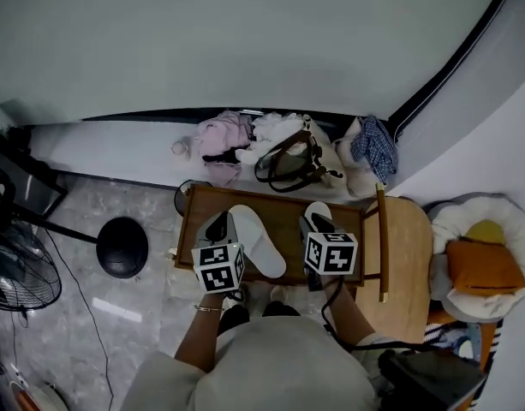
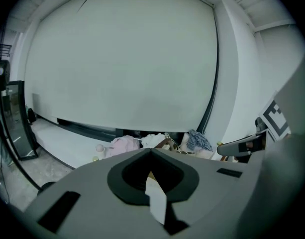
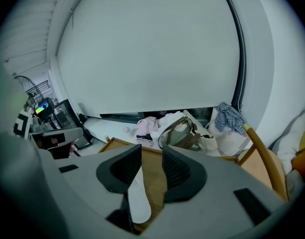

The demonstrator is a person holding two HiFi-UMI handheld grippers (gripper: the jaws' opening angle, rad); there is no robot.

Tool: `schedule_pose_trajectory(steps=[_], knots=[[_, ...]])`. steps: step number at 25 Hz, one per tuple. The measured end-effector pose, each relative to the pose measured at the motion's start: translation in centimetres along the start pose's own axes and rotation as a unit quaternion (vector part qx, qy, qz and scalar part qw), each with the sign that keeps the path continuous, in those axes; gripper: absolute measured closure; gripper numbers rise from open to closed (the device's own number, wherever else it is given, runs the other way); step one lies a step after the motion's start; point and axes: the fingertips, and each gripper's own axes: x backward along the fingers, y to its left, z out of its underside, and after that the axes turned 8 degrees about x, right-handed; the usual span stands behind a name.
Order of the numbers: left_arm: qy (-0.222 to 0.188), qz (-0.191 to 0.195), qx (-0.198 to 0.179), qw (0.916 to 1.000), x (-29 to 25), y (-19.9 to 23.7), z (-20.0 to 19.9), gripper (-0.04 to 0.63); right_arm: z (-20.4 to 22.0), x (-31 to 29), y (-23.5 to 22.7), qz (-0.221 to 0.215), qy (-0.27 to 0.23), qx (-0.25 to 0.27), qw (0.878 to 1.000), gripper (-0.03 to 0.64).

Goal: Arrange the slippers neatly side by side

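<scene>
Two white slippers lie over a low brown wooden table [image 1: 279, 202]. The left slipper [image 1: 260, 240] runs slantwise across the table's front. My left gripper [image 1: 223, 231] is at its left edge, and in the left gripper view the jaws meet at the tips, shut on a white strip of that slipper [image 2: 156, 199]. The right slipper [image 1: 314, 211] sits at the table's right end under my right gripper [image 1: 323, 227]. In the right gripper view the jaws stand slightly apart, with the slipper's edge [image 3: 138, 199] between them against the left jaw and the table [image 3: 154, 183] showing through the gap.
Behind the table, by the wall, lie pink clothes [image 1: 221, 137], a brown-handled bag [image 1: 289, 166] and a plaid cloth [image 1: 375, 148]. A wooden chair [image 1: 408, 247] stands to the right, with an orange cushion [image 1: 483, 265] beyond. A black round base [image 1: 122, 247] and a fan [image 1: 18, 274] are on the left.
</scene>
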Motion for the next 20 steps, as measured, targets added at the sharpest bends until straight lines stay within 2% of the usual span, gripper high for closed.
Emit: schedule_pose_trajectory(steps=[12,20], knots=[[0.002,-0.097,0.069,0.9929,3.4,8.6,2.8,0.592,0.9,-5.3,8.4,-0.092,0.055,0.074,0.991,0.472],[0.027,-0.134,0.11,0.9845,3.9,11.8,6.3,0.591,3.6,-8.2,10.4,-0.122,0.105,0.107,0.981,0.472]])
